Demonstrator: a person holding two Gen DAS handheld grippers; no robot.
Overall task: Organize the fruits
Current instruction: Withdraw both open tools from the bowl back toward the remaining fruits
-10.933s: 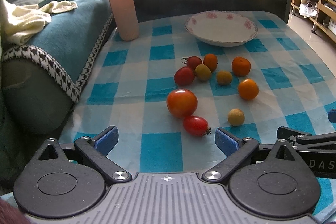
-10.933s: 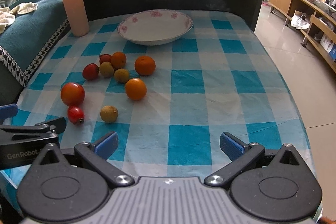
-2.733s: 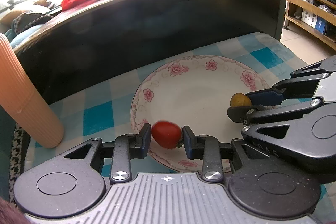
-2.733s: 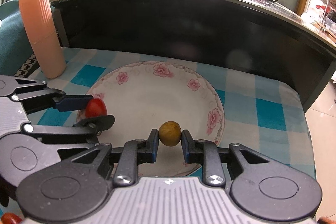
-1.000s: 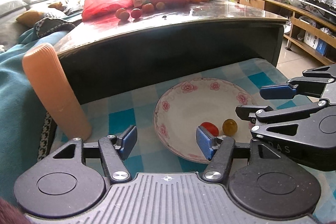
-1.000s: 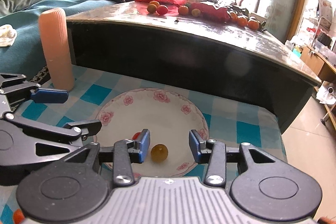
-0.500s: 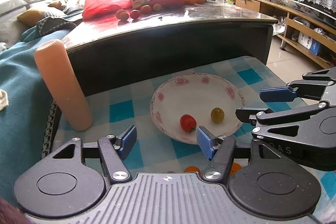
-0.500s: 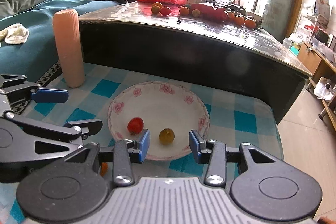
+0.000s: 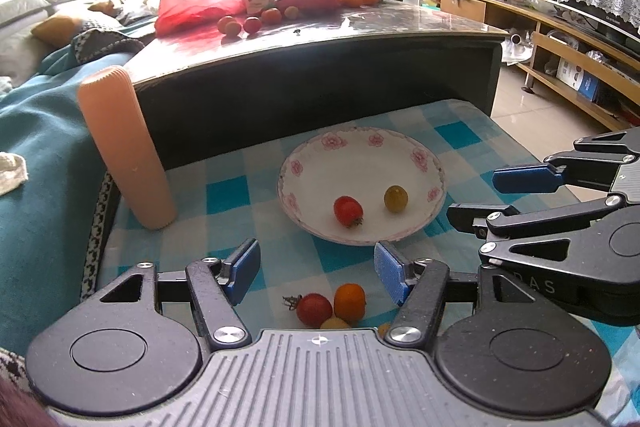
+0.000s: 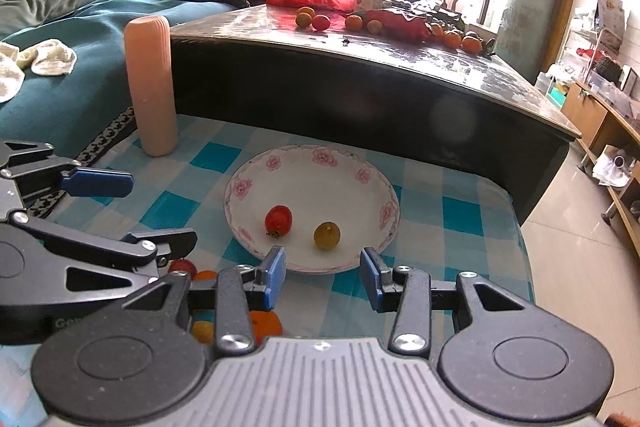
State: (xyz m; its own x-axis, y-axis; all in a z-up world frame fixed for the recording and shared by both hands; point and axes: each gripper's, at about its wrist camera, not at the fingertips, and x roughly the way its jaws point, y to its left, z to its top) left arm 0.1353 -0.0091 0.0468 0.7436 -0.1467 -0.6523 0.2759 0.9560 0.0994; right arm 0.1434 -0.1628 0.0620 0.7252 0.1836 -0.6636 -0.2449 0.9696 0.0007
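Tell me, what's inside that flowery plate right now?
Two small fruits lie in the floral plate: a red cherry tomato and a yellow-green round fruit, side by side and apart. The plate's near rim is partly covered by the right gripper.

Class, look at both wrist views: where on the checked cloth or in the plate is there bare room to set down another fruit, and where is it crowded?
Free: the plate's far half, beyond the red tomato and yellow fruit; the cloth right of the plate. Crowded: the near cloth, where remaining fruits cluster under the left gripper.
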